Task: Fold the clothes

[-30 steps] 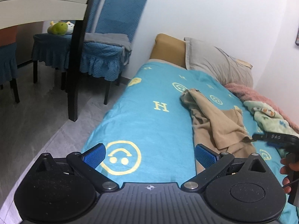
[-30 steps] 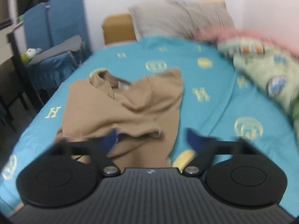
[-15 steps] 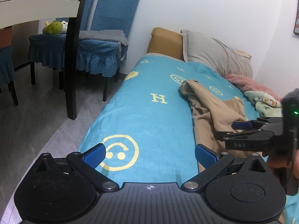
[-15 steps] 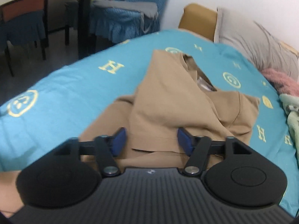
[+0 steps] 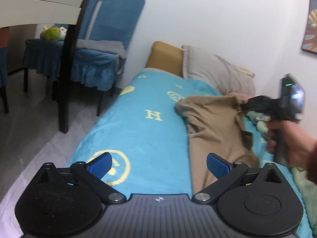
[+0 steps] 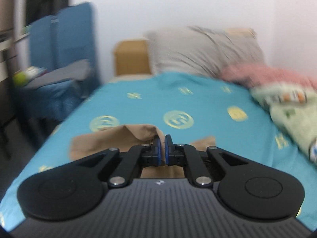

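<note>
right gripper (image 6: 162, 148) just clamped on tan shirt (image 5: 214, 123) | hem lifted, my fold's starting | left gripper (image 5: 158, 163) open, idle

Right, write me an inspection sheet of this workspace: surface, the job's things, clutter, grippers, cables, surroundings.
Surface: bed with a turquoise sheet printed with yellow motifs.
Job's things: tan garment, crumpled, one edge lifted off the sheet.
Clutter: grey pillow, pink blanket and a pale green printed cloth along the wall side.
Grippers: right gripper has just been closing, its pads now pinch the tan garment; left gripper open, nothing between its pads.
Cables: nothing seen.
Surroundings: blue-covered chairs, a green plush toy on one, a dark table leg, white wall, framed picture.
</note>
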`<state>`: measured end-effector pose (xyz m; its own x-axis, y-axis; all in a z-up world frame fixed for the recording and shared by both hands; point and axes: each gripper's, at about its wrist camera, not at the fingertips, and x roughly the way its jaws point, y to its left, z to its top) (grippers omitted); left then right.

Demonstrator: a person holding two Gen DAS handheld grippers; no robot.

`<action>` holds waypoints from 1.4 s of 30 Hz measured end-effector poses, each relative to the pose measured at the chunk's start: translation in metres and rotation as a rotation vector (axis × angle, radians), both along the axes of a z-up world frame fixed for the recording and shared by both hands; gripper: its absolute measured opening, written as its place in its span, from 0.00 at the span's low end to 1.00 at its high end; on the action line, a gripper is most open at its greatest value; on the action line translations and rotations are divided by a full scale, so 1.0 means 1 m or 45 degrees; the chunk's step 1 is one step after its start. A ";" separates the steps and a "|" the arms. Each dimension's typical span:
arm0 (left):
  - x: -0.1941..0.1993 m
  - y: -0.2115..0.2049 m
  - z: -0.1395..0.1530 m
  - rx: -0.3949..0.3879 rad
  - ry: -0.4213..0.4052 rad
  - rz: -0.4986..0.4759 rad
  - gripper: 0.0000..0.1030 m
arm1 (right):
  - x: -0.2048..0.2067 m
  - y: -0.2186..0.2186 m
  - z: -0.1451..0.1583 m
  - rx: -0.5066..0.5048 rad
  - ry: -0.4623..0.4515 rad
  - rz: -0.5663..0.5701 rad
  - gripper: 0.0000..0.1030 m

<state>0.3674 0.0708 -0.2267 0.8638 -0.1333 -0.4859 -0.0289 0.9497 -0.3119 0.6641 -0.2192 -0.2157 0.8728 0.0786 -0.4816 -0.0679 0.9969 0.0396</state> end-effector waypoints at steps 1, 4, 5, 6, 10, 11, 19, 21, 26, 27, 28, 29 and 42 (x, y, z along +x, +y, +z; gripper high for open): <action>0.000 -0.003 0.000 0.009 -0.008 -0.018 1.00 | 0.011 -0.006 -0.008 0.021 0.026 -0.047 0.07; -0.002 -0.013 -0.001 0.045 -0.048 -0.053 1.00 | 0.029 -0.019 -0.035 0.077 0.105 -0.098 0.07; -0.002 -0.016 -0.002 0.058 -0.058 -0.062 1.00 | 0.031 -0.021 -0.042 0.095 0.118 -0.109 0.08; -0.002 -0.020 -0.003 0.071 -0.062 -0.071 1.00 | 0.027 -0.023 -0.046 0.116 0.109 -0.117 0.08; 0.002 -0.034 -0.007 0.132 -0.053 -0.093 1.00 | 0.015 -0.022 -0.043 0.128 0.085 -0.091 0.17; 0.001 -0.037 -0.007 0.160 -0.067 -0.089 1.00 | 0.012 -0.022 -0.038 0.129 0.094 -0.077 0.41; -0.014 -0.045 0.008 0.265 -0.152 -0.034 1.00 | -0.092 -0.016 0.030 0.223 -0.024 0.021 0.89; -0.020 -0.043 0.015 0.256 -0.149 -0.018 1.00 | -0.129 -0.013 0.048 0.236 -0.053 0.034 0.89; -0.051 -0.039 0.040 0.252 -0.171 -0.021 1.00 | -0.225 -0.006 0.086 0.207 -0.102 0.055 0.89; -0.058 -0.040 0.046 0.261 -0.171 -0.027 1.00 | -0.244 -0.005 0.093 0.206 -0.110 0.053 0.89; -0.065 -0.040 0.051 0.270 -0.171 -0.033 1.00 | -0.263 -0.005 0.100 0.205 -0.118 0.053 0.89; -0.072 -0.041 0.056 0.281 -0.166 -0.041 1.00 | -0.281 -0.005 0.104 0.202 -0.130 0.044 0.89; -0.124 -0.066 0.068 0.346 -0.056 -0.115 1.00 | -0.387 -0.012 0.094 0.170 -0.166 0.001 0.89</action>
<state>0.2433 0.0047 -0.1585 0.8756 -0.0806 -0.4763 0.0675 0.9967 -0.0446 0.2776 -0.2310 -0.1214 0.9270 0.1350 -0.3500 -0.0818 0.9833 0.1625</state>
